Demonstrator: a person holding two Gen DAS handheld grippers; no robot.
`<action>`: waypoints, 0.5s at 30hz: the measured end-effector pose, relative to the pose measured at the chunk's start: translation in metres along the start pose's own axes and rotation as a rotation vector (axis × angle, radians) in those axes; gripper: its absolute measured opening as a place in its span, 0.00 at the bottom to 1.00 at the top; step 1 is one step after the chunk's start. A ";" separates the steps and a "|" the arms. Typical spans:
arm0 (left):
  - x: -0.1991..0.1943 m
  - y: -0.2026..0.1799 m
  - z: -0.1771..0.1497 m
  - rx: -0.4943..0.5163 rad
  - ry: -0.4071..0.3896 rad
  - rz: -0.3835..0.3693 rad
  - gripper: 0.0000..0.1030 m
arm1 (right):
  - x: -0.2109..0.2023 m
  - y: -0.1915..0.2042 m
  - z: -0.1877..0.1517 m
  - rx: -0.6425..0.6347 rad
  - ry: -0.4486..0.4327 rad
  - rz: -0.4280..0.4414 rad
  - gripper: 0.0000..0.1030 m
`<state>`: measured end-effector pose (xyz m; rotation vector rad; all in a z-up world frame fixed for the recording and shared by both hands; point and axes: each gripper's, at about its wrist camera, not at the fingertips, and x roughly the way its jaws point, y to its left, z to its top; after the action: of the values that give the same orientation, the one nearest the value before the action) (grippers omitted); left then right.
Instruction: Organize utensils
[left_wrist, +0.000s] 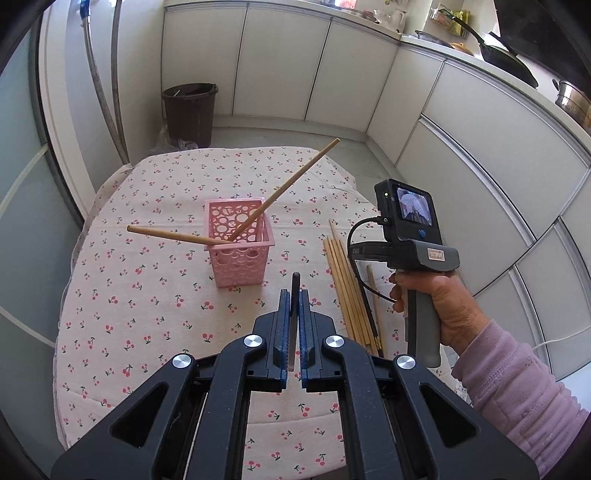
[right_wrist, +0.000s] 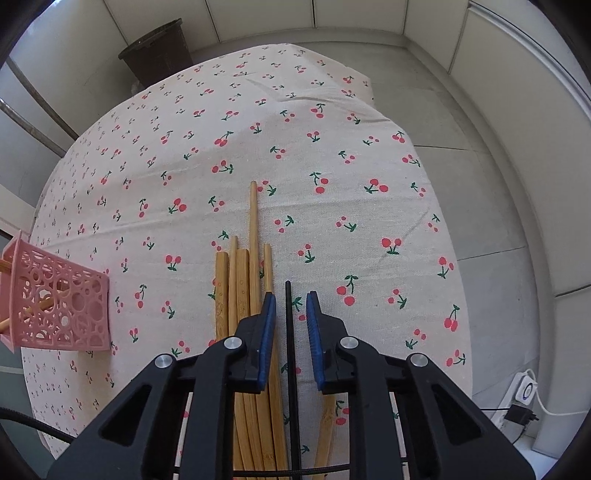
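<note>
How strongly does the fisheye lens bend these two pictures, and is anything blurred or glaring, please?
Left wrist view: the white cabinet fronts bow strongly, corners go black, and the pink perforated plastic basket stays sharp. Right wrist view: the cherry-print tablecloth bulges like a dome, the bamboo chopsticks are crisp, and there is no glare.
</note>
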<state>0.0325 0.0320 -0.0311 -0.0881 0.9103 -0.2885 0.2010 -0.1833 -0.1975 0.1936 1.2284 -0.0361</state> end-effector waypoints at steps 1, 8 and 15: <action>0.000 0.000 0.000 0.000 0.001 -0.001 0.04 | -0.001 0.000 0.001 0.005 0.000 0.004 0.17; 0.004 0.002 0.000 0.001 0.015 -0.003 0.04 | 0.010 0.001 0.003 -0.007 0.040 -0.005 0.16; 0.002 0.004 0.001 -0.005 0.006 0.002 0.04 | 0.010 0.010 0.002 -0.044 0.005 -0.031 0.04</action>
<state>0.0349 0.0358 -0.0328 -0.0904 0.9170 -0.2847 0.2078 -0.1734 -0.2050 0.1370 1.2355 -0.0355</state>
